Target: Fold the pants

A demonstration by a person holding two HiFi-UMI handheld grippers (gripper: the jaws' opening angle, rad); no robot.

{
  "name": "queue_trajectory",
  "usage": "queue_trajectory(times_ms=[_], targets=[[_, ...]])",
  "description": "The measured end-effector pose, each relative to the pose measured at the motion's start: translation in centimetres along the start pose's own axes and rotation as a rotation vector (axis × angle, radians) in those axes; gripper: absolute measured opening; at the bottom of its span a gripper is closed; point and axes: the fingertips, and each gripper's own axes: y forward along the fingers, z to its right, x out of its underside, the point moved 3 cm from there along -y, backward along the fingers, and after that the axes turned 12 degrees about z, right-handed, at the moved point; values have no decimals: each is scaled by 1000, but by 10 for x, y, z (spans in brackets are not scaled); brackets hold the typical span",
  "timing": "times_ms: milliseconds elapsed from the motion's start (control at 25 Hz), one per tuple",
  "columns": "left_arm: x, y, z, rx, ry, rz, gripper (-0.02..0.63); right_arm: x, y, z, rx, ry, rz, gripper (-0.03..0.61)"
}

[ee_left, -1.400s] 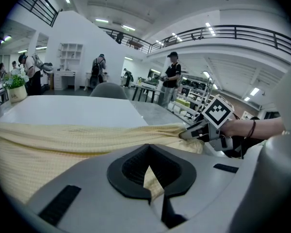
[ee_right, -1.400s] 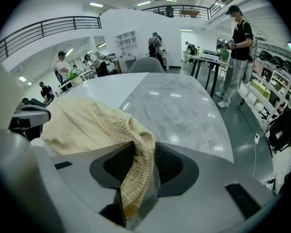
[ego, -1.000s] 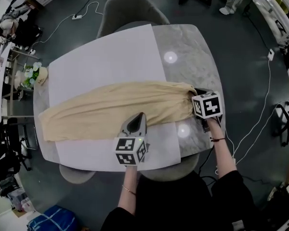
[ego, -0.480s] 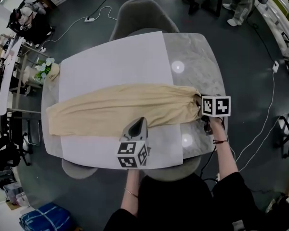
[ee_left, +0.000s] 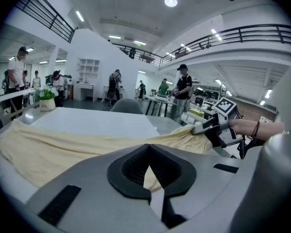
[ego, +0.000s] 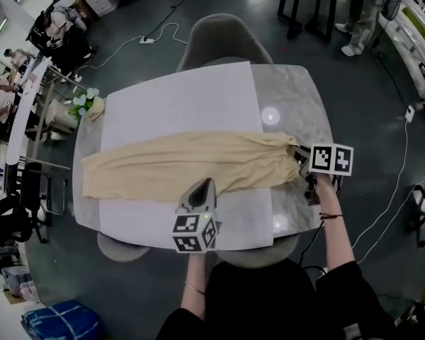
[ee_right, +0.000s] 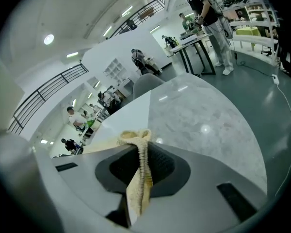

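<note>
Counter: we see a grey marble top (ego: 297, 98) with rounded corners, bare along its right side.
Sheet: a white sheet (ego: 177, 105) covers most of the counter, from far edge to near edge.
Chairs: a grey chair (ego: 223, 37) is pushed in at the far side; a second grey seat (ego: 117, 246) sits under the near-left corner.
Plant: a small potted plant (ego: 85, 103) stands just beside the far-left corner; we cannot tell on what.
Floor: we spot a white power strip (ego: 148, 40) beyond the far chair, a white cable (ego: 397, 183) at the right, and a blue bag (ego: 60, 323) near left.
People: a person in a dark cap (ee_left: 182, 89) stands beyond the counter, and others work at benches.
Hall: a railed balcony (ee_left: 252, 33) runs under round ceiling lights (ee_left: 170, 2).
</note>
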Motion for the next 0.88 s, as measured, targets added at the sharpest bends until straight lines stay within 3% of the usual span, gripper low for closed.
queue_trajectory(times_ms=[160, 400, 640, 880], targets=[[-11, -11, -7, -17, 4, 24, 8, -4, -5, -13, -29, 46, 16, 49], [-16, -30, -22, -50, -12, 60, 8, -12, -14, -44, -143, 204, 63, 49], [-23, -55, -50, -66, -10, 96, 8, -18, -13, -83, -156, 170, 100, 49], [-25, -83, -101, -84, -22, 106, 8, -8, -3, -136, -129, 28, 132, 49]])
